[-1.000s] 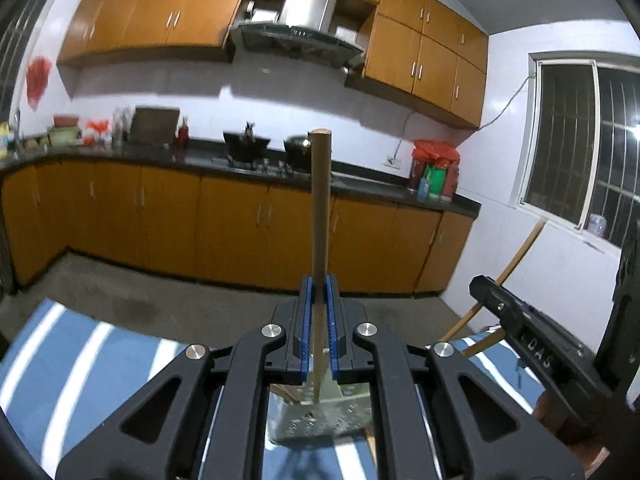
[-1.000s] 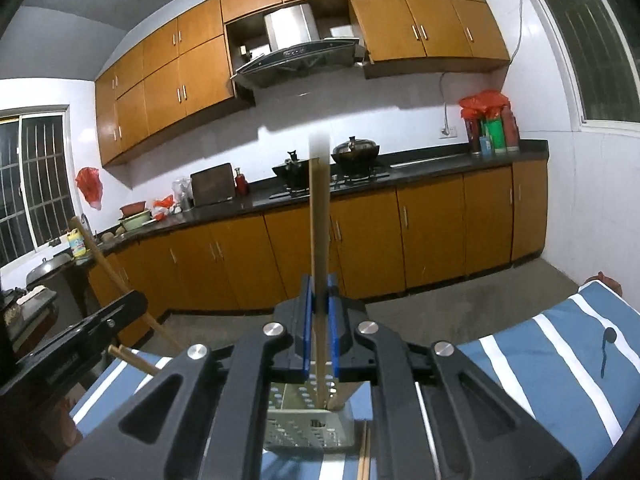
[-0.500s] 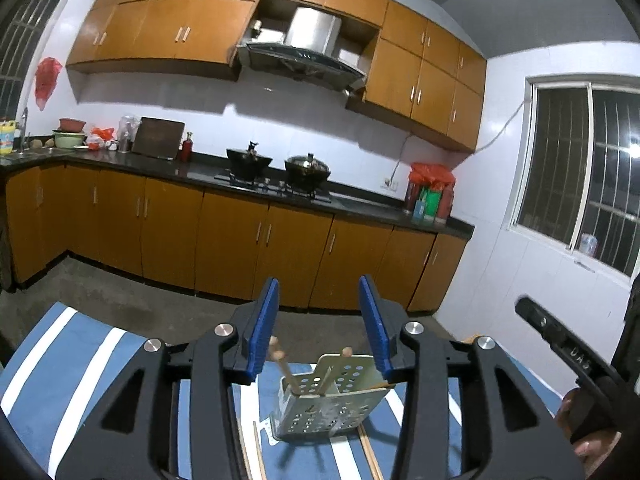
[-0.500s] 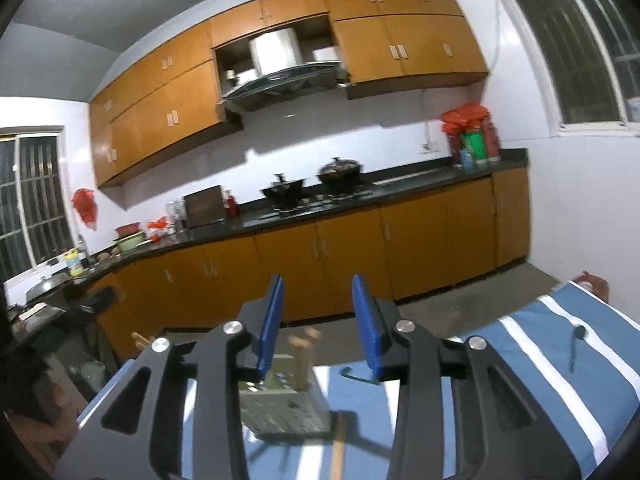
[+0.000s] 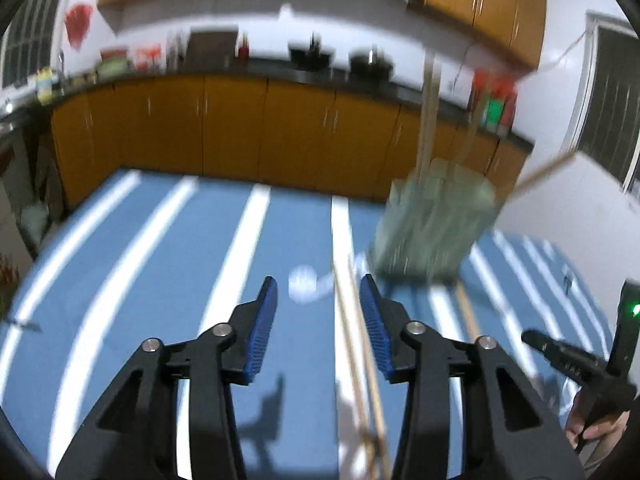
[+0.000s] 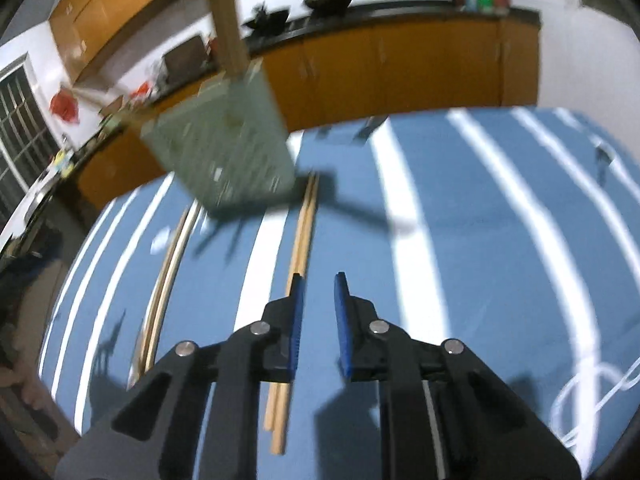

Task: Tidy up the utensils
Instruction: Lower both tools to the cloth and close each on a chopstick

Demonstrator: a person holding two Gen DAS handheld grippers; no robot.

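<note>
A pale green perforated utensil holder (image 5: 434,226) stands on the blue striped cloth (image 5: 168,264), with wooden chopsticks (image 5: 427,120) standing in it. It also shows in the right wrist view (image 6: 224,148). My left gripper (image 5: 318,304) is open and empty, low over the cloth; a pair of chopsticks (image 5: 358,364) lies between its jaws, near the right one. My right gripper (image 6: 318,300) is open and empty; a pair of chopsticks (image 6: 298,264) lies on the cloth just left of it. Another pair (image 6: 166,276) lies further left. Both views are motion-blurred.
Wooden kitchen cabinets (image 5: 224,128) and a dark counter run behind the table. The other gripper's black body (image 5: 576,364) shows at the right of the left wrist view. A white cable (image 6: 592,396) lies on the cloth at the right. A small white spot (image 5: 303,288) sits on the cloth.
Both grippers let go of the chopsticks into the holder, opened, then tilted down and dropped toward the cloth and the chopsticks lying there.
</note>
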